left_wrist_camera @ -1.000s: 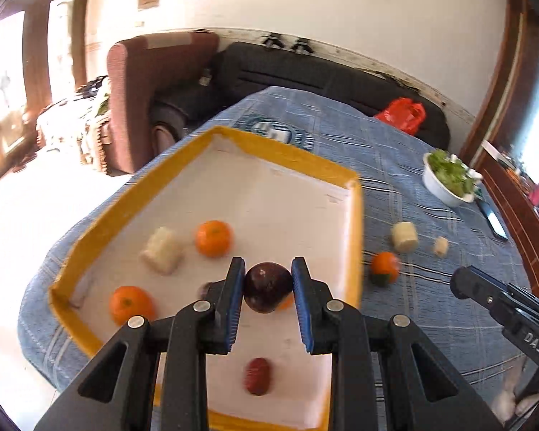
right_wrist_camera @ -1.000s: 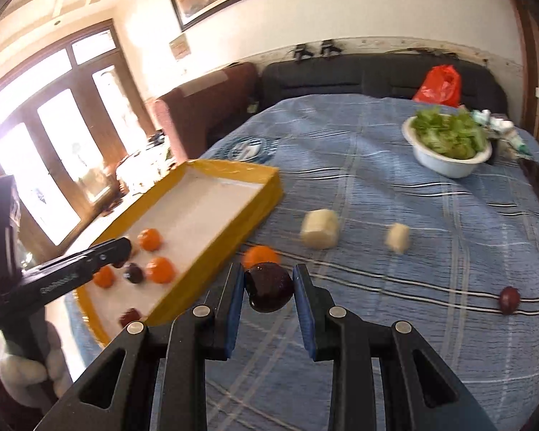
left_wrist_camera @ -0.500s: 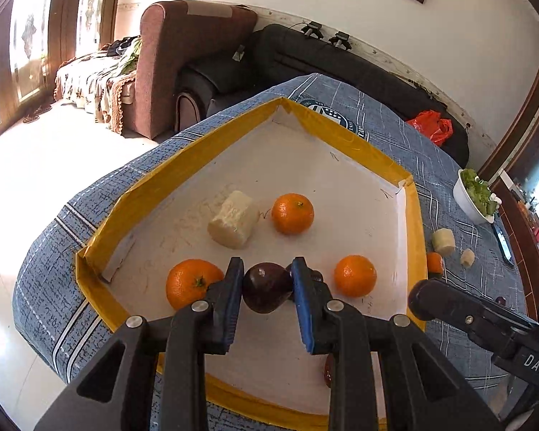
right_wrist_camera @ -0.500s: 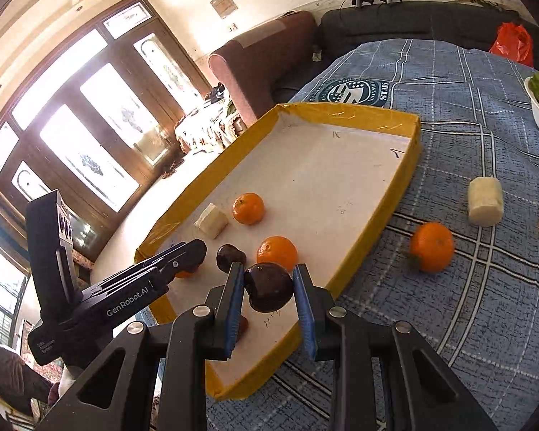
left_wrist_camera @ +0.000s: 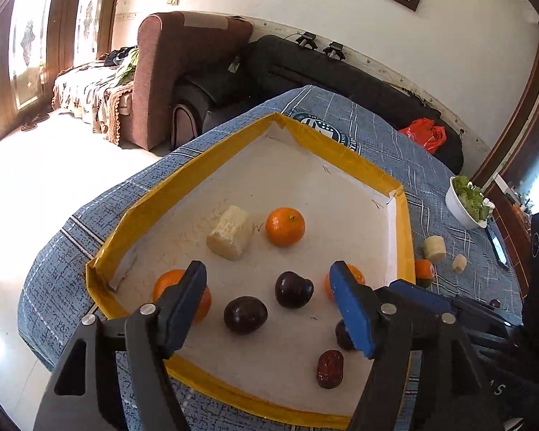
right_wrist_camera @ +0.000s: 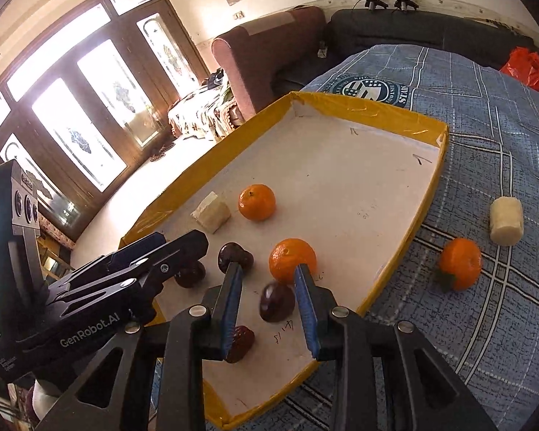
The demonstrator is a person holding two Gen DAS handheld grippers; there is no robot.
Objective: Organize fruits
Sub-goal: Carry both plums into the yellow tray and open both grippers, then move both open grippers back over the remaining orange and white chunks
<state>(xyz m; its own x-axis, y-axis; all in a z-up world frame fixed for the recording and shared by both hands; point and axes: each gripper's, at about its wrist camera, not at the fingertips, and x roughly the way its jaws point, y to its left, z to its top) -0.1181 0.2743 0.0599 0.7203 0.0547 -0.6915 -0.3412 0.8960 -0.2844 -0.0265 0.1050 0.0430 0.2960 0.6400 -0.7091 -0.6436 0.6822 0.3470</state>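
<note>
Your left gripper [left_wrist_camera: 269, 309] is spread wide over the yellow-rimmed tray [left_wrist_camera: 408, 237]; a dark plum [left_wrist_camera: 245, 314] lies loose beneath. Your right gripper [right_wrist_camera: 269, 301] gapes around another plum [right_wrist_camera: 276, 301] near the tray's near-right edge; the far half has open floor.

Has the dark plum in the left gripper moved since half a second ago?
Yes. The left gripper opened, and the plum dropped onto the yellow-rimmed tray.
</note>
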